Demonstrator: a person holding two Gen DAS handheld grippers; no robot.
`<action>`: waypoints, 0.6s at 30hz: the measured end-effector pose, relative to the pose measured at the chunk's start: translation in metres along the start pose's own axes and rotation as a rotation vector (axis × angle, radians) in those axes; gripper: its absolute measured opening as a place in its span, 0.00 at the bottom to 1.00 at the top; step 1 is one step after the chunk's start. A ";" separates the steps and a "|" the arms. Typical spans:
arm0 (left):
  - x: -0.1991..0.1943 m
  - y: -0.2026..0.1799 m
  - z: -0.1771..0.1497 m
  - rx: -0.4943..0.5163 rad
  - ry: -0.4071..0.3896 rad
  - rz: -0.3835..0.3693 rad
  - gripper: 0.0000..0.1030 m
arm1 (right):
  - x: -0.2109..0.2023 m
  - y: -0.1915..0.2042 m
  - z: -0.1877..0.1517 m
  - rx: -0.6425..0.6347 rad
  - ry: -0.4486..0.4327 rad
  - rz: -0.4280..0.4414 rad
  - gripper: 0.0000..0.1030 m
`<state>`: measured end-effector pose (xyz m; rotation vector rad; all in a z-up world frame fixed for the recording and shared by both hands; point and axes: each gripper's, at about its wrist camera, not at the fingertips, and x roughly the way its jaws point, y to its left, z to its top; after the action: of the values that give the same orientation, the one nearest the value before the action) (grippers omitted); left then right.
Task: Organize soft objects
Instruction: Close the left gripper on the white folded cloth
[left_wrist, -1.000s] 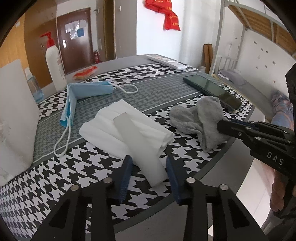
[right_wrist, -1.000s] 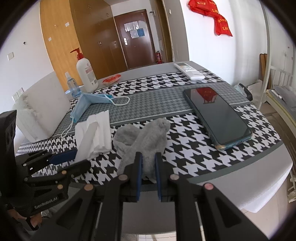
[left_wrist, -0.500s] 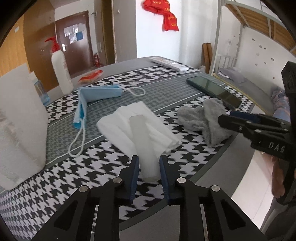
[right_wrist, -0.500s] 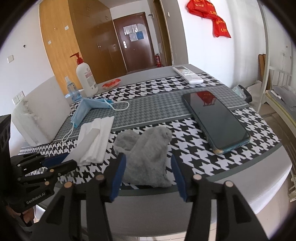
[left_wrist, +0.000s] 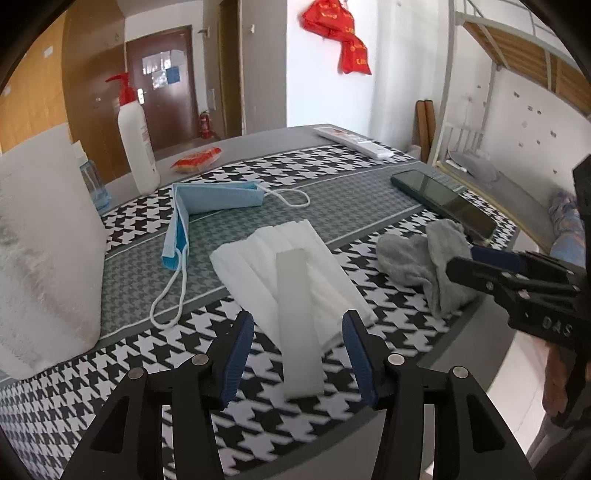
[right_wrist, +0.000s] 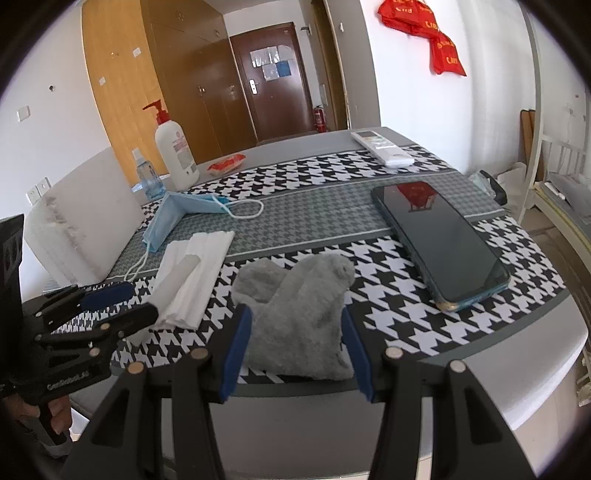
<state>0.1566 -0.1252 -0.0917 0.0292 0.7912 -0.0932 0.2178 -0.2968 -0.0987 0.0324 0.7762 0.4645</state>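
Both your grippers have let go since a second ago: your right gripper (right_wrist: 295, 347), then pinched on the grey cloth (right_wrist: 299, 314), now stands spread with the cloth loose between its pads, while your left gripper (left_wrist: 297, 354) is opening, its pads clear of the white strip (left_wrist: 297, 321) between them. That strip lies on the folded white cloth (left_wrist: 258, 266), left of the grey one, near the table's (right_wrist: 480, 369) edge. Farther back lies a blue mask (left_wrist: 207, 203), and right of it a phone (right_wrist: 439, 240)
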 end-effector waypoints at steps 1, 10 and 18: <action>0.002 0.000 0.001 -0.003 0.000 0.006 0.50 | 0.001 0.000 0.000 -0.002 0.003 -0.001 0.54; 0.018 -0.001 0.002 0.017 0.031 0.017 0.24 | 0.006 0.002 0.002 -0.006 0.012 -0.004 0.54; 0.019 -0.002 0.003 0.035 0.042 0.007 0.21 | 0.010 0.007 0.001 -0.016 0.021 0.000 0.54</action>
<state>0.1720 -0.1284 -0.1035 0.0673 0.8310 -0.0999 0.2215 -0.2860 -0.1036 0.0128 0.7930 0.4718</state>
